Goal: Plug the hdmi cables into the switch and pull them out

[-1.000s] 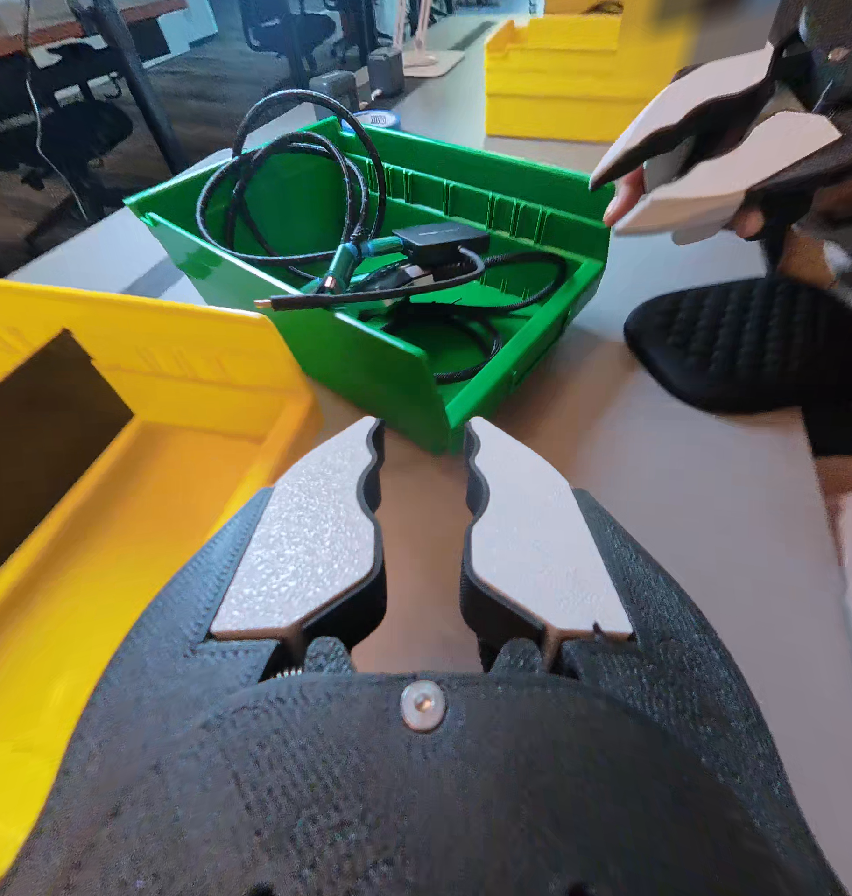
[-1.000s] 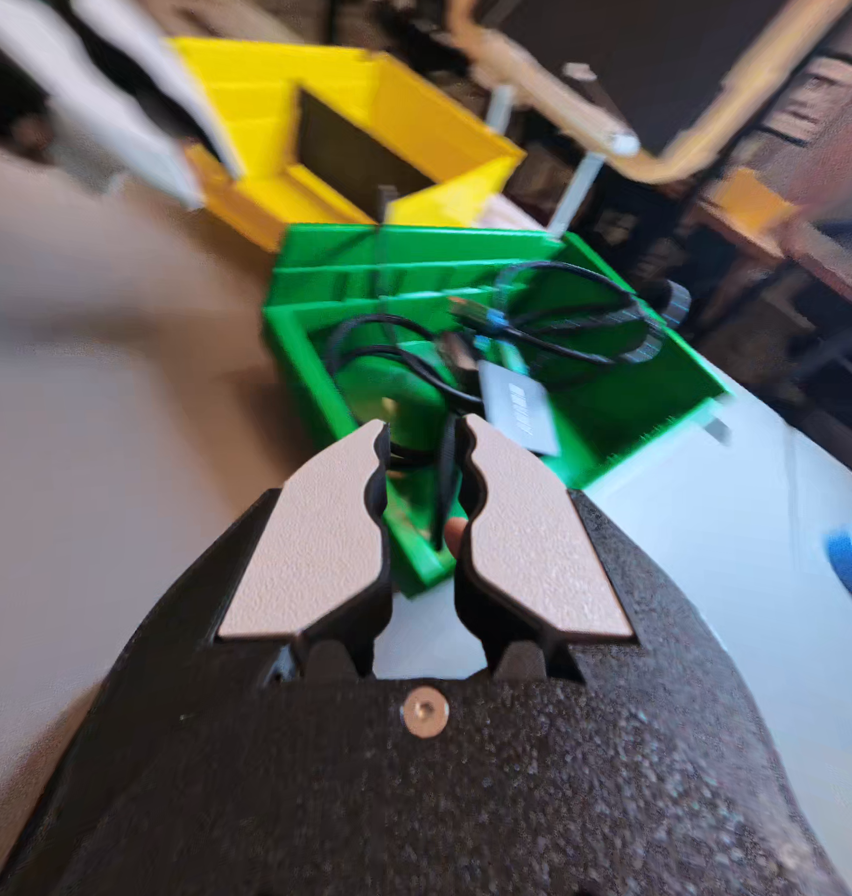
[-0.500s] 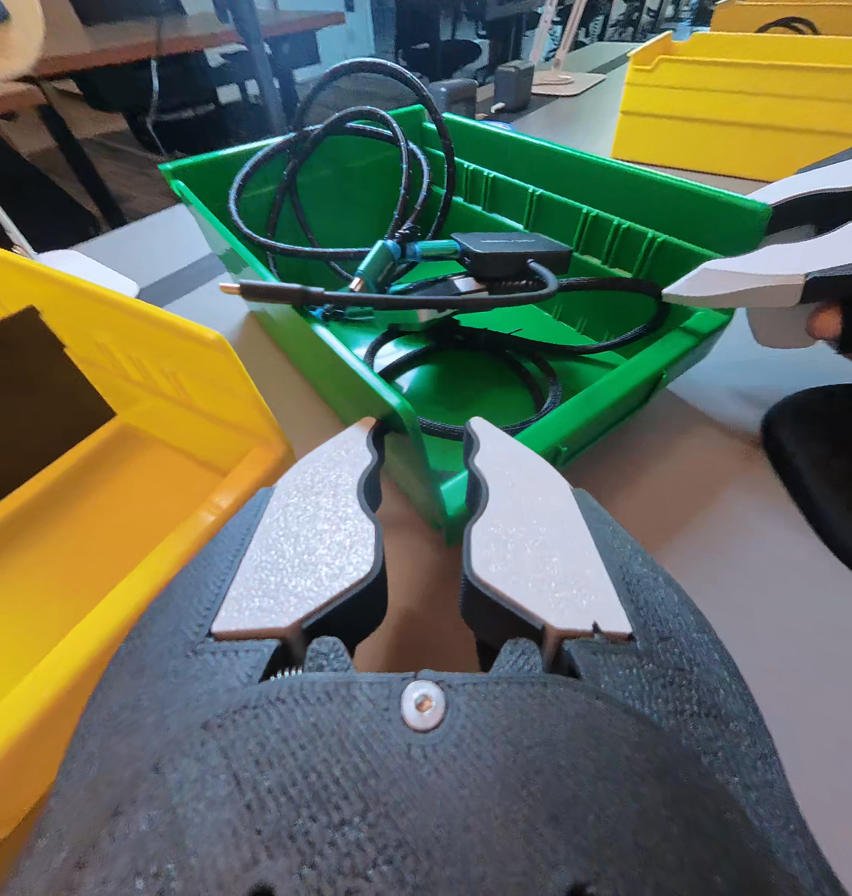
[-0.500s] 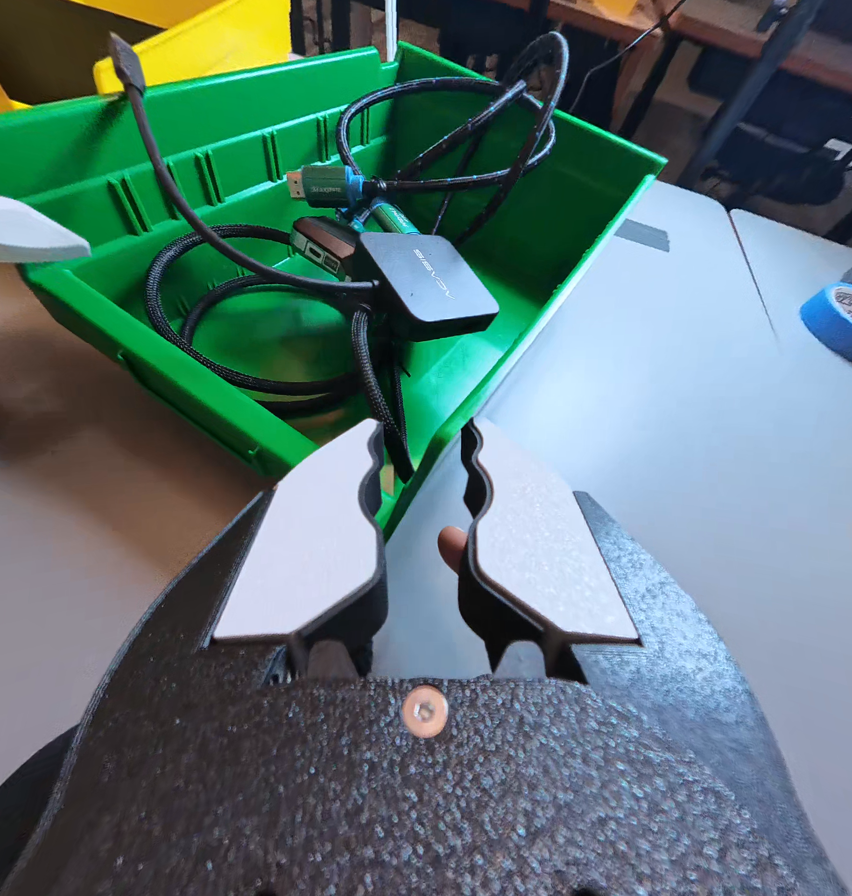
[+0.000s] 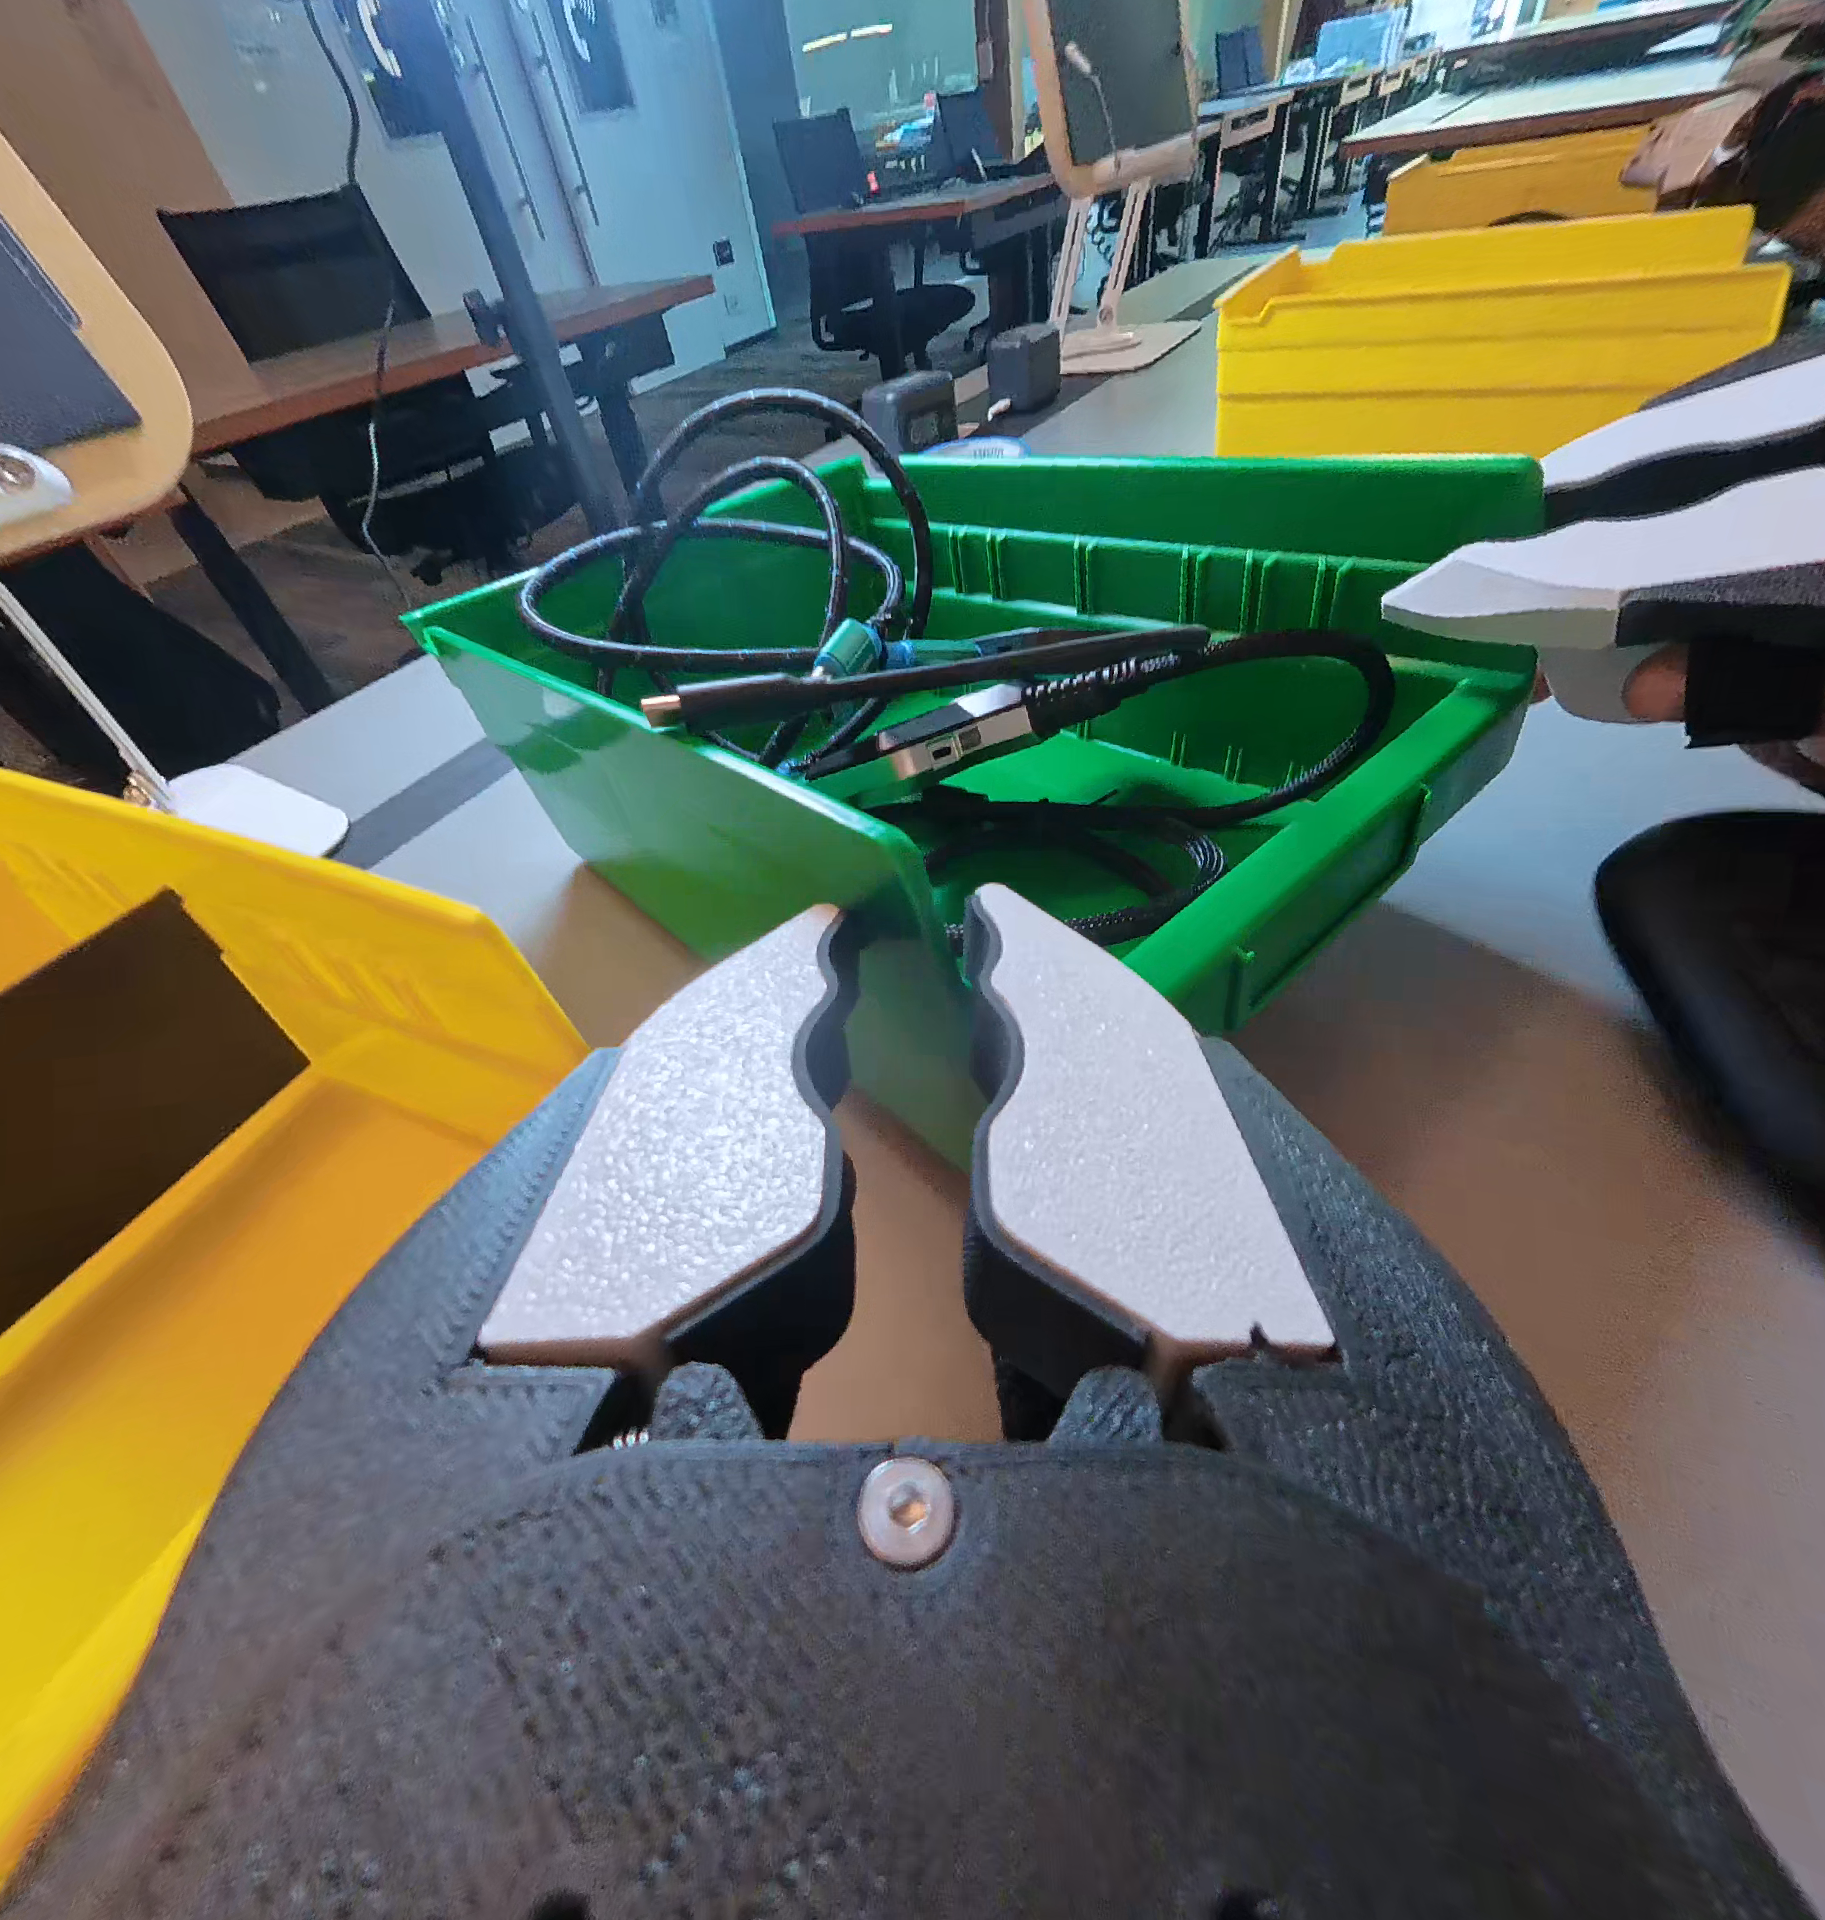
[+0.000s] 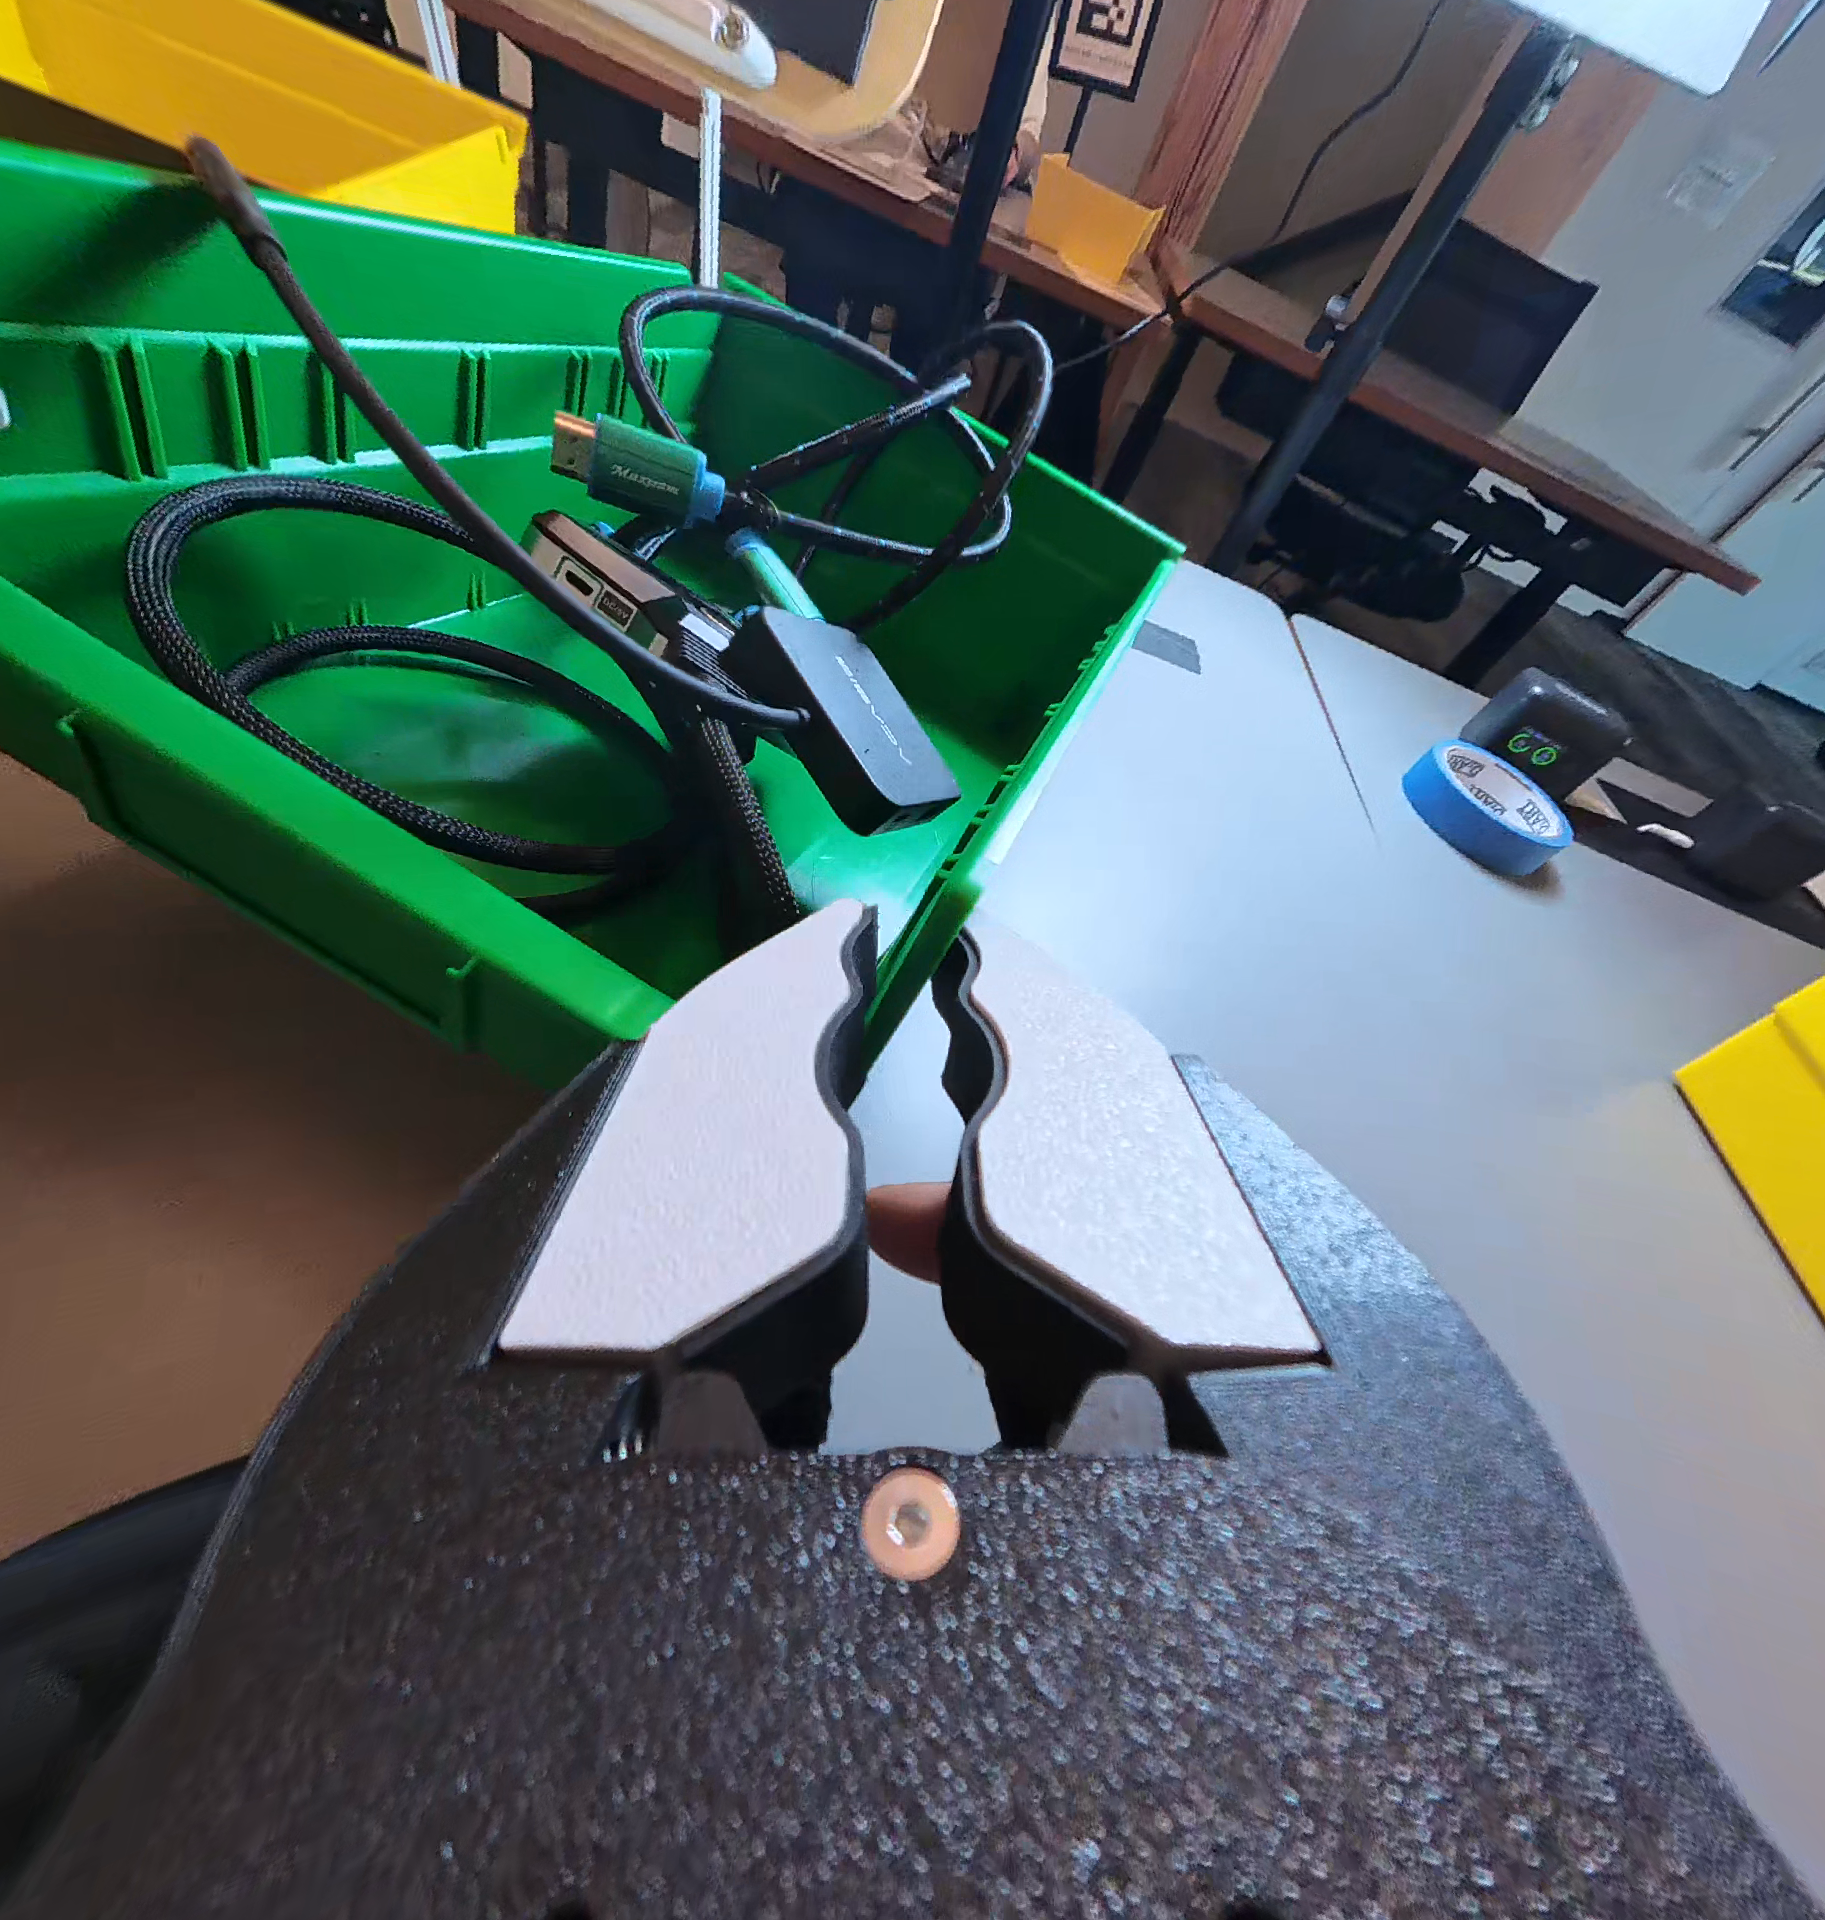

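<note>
A green bin (image 5: 679,810) on the grey table holds a tangle of HDMI cables. In the right wrist view I see the black switch box (image 6: 846,717), a silver adapter (image 6: 596,582), a green-blue HDMI plug (image 6: 643,473) and a coiled black braided cable (image 6: 264,665). My left gripper (image 5: 906,906) is open and straddles the bin's near corner. My right gripper (image 6: 913,923) has its jaws narrowed onto the bin's side rim (image 6: 991,831). It also shows in the left wrist view (image 5: 1464,540) at the bin's far right corner.
A yellow bin (image 5: 212,1091) stands close on the left and stacked yellow bins (image 5: 1490,332) behind. A black textured pad (image 5: 1760,987) lies right of the green bin. A blue tape roll (image 6: 1484,805), a dark box (image 6: 1542,727) and another yellow bin (image 6: 1801,1122) are on the right. The left gripper's tips are roughly 20 centimetres from the right gripper's.
Both grippers have moved in to the green bin. The left came down onto its near corner. The right swung to the bin's side rim and its jaws narrowed to about half.
</note>
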Tool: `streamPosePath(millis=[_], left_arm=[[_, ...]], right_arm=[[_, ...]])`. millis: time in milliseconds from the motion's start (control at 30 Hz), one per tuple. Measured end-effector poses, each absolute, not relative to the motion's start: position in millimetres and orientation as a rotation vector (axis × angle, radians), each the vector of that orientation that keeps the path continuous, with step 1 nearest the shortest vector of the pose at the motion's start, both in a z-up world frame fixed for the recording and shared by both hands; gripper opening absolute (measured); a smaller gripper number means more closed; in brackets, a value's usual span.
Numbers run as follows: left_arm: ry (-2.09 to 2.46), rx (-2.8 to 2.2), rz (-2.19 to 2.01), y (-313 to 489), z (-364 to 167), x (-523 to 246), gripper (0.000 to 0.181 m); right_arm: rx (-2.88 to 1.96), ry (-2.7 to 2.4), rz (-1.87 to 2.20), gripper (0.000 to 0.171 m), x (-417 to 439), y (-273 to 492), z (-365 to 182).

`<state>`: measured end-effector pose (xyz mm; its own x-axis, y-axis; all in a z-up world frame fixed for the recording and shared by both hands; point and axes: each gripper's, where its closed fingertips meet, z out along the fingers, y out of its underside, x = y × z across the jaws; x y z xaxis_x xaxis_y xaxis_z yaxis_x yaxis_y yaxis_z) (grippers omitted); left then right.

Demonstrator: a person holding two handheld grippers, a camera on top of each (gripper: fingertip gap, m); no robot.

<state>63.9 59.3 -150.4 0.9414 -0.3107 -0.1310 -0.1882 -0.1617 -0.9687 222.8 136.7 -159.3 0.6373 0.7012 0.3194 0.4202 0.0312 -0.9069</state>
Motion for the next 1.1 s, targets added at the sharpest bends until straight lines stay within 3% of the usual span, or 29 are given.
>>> streamPosePath(millis=[367,667,867,1100], left_arm=[[0.372,-1.525,-0.04,28.7,-50.1,50.1,0.018],[0.199,-1.403,0.202,-60.6,29.0,-48.2,0.018],[-0.009,-1.398,0.339,-142.9,32.7,-137.7,0.017],[-0.188,-1.413,0.44,-217.5,-4.1,-212.9,0.016]], right_arm=[[-1.341,-0.977,0.277,0.011,206.3,102.0,-68.1],[-1.021,-1.117,0.446,0.013,83.0,47.9,26.3],[-0.864,-1.243,0.641,0.014,-29.7,-11.7,41.6],[-0.803,-1.316,0.831,0.015,-121.8,-72.2,7.7]])
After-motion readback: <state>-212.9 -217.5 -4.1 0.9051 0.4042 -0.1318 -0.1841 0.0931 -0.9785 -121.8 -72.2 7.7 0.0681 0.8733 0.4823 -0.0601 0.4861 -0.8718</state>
